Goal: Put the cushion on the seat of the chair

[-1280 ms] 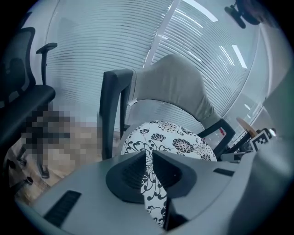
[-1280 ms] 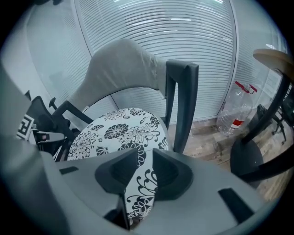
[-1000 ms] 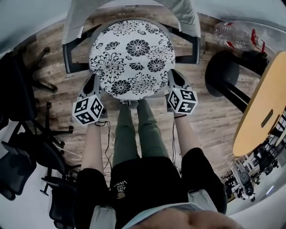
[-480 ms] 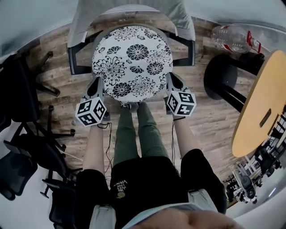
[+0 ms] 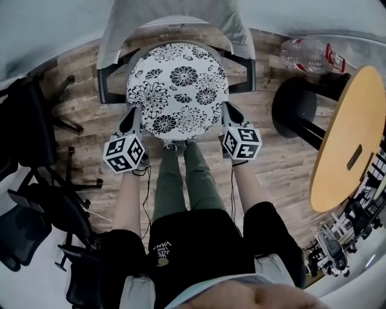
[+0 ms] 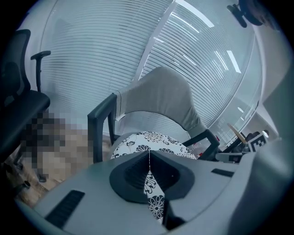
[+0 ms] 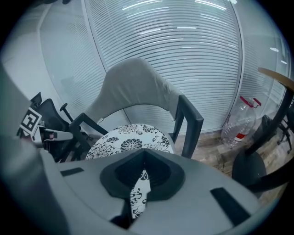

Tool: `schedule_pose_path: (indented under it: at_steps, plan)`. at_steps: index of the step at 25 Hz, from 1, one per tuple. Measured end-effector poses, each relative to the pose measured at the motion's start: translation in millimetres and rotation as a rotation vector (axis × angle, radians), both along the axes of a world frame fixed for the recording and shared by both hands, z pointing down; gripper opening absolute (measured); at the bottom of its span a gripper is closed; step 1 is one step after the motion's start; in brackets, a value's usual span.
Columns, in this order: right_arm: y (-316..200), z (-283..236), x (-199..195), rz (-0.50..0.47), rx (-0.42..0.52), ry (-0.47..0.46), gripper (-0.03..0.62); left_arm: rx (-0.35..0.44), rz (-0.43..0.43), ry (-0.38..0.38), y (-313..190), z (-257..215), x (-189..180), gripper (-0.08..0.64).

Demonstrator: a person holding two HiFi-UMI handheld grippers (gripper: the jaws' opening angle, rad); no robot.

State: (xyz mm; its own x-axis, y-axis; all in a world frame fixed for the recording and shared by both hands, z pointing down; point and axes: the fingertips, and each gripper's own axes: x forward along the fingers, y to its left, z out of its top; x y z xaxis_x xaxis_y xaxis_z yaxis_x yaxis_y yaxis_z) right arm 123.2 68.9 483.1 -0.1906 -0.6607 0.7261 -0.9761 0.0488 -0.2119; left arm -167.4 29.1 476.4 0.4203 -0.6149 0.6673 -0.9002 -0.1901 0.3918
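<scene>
A round white cushion point(image 5: 178, 87) with black flower print lies flat between the black armrests point(image 5: 104, 84) of a grey chair point(image 5: 175, 18), covering its seat. My left gripper point(image 5: 131, 121) is shut on the cushion's near left edge, and my right gripper point(image 5: 228, 114) is shut on its near right edge. In the left gripper view the printed fabric point(image 6: 151, 140) runs in between the closed jaws of the left gripper point(image 6: 148, 176). The right gripper view shows the same: the cushion point(image 7: 131, 140) is pinched by the right gripper point(image 7: 141, 176). Whether the cushion touches the seat is hidden.
A clear plastic bottle point(image 5: 310, 51) lies on the wooden floor at the right. Beside it stands a round wooden table point(image 5: 350, 139) with a black base point(image 5: 295, 102). Black office chairs point(image 5: 36, 181) crowd the left. The person's legs point(image 5: 184, 181) stand just before the chair.
Both grippers have risen a little together with the cushion held between them. The cushion looks slightly smaller and farther up the head view.
</scene>
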Motion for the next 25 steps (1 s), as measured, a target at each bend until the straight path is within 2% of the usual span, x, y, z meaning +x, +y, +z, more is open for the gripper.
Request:
schedule_pose_path:
  at_steps: [17, 25]
  plan:
    - [-0.2, -66.5, -11.4, -0.027, 0.063, -0.022, 0.018, 0.065, 0.003, 0.03, 1.0, -71.7, 9.5, 0.014]
    - [-7.0, -105.8, -16.2, -0.028, 0.123, -0.038, 0.018, 0.13, -0.001, 0.062, -2.4, -114.5, 13.5, 0.014]
